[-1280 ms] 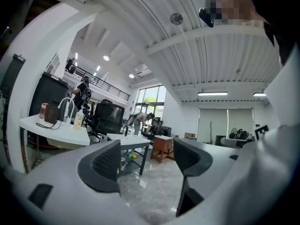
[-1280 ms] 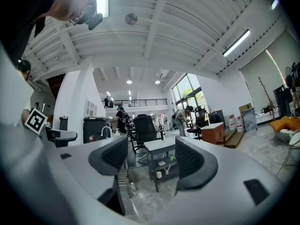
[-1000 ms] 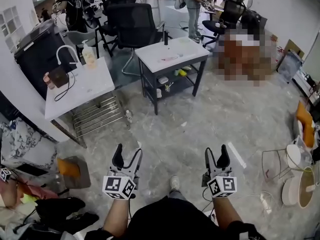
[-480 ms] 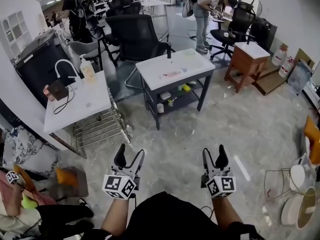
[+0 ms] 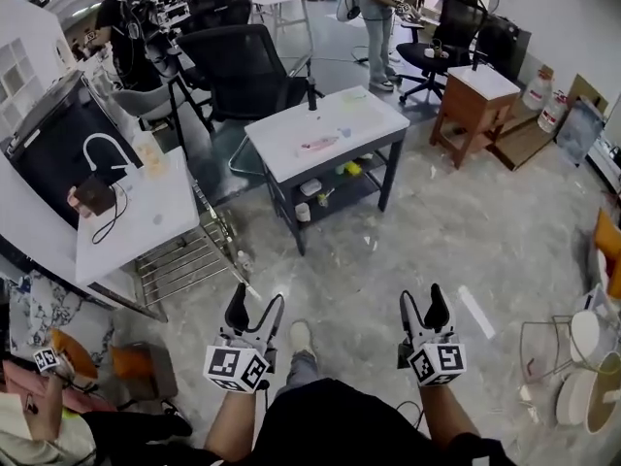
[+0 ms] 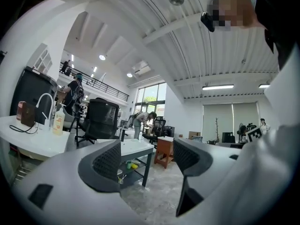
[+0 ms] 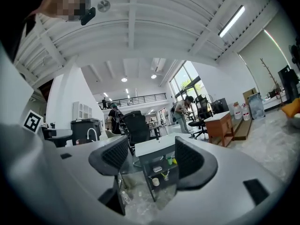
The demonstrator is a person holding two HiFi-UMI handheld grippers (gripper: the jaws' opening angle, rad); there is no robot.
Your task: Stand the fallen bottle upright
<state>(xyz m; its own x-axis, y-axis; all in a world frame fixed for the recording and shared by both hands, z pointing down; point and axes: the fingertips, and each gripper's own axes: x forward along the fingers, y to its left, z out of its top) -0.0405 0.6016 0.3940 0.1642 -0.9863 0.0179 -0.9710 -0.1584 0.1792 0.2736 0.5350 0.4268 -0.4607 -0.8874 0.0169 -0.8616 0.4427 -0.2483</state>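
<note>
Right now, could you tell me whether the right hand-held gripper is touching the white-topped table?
Apart. The head view shows bare floor between the right hand-held gripper and the white-topped table; its jaws stand apart, empty.

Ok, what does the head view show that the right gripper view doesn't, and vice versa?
Only the head view: the person's shoe and the wire stand. Only the right gripper view: the ceiling light strip and the balcony railing. Both: the white-topped table, the wooden cabinet and the open, empty right tool.
</note>
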